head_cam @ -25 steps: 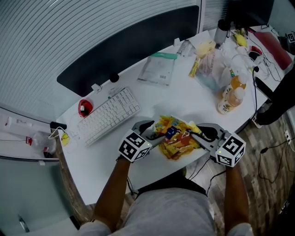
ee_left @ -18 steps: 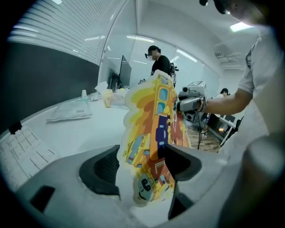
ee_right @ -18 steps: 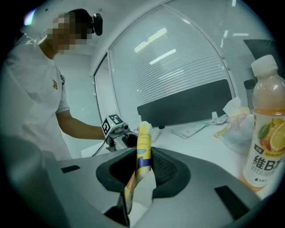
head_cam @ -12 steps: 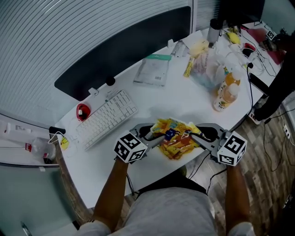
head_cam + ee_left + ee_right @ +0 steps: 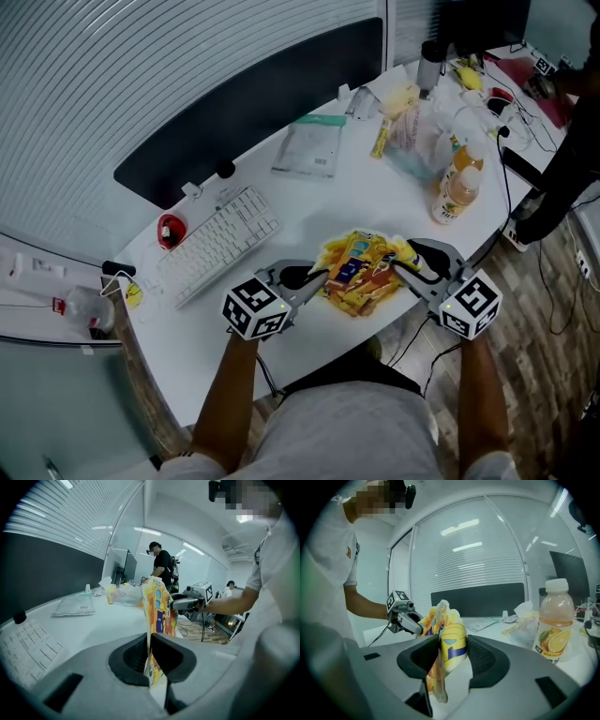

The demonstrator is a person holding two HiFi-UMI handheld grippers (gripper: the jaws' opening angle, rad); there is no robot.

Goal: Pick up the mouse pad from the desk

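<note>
The mouse pad (image 5: pixel 361 272) is a floppy yellow and orange printed sheet, crumpled and hanging above the white desk (image 5: pixel 309 202) near its front edge, between my two grippers. My left gripper (image 5: pixel 319 279) is shut on its left edge; in the left gripper view the thin pad (image 5: pixel 158 606) stands upright, pinched between the jaws (image 5: pixel 149 656). My right gripper (image 5: pixel 398 267) holds the right edge. In the right gripper view a rolled fold of the pad (image 5: pixel 440 616) fills the gap between the jaws (image 5: pixel 452 663), which are opening.
A white keyboard (image 5: pixel 217 242) and a small red object (image 5: pixel 170 228) lie to the left. A clear packet (image 5: pixel 309 145) lies behind, an orange juice bottle (image 5: pixel 452 192) and bags at the right. A dark panel (image 5: pixel 244 94) runs along the back. A person (image 5: pixel 572 141) stands at far right.
My left gripper has shut on the pad's left edge and risen a little. The pad has come up off the desk. The right gripper has hardly moved.
</note>
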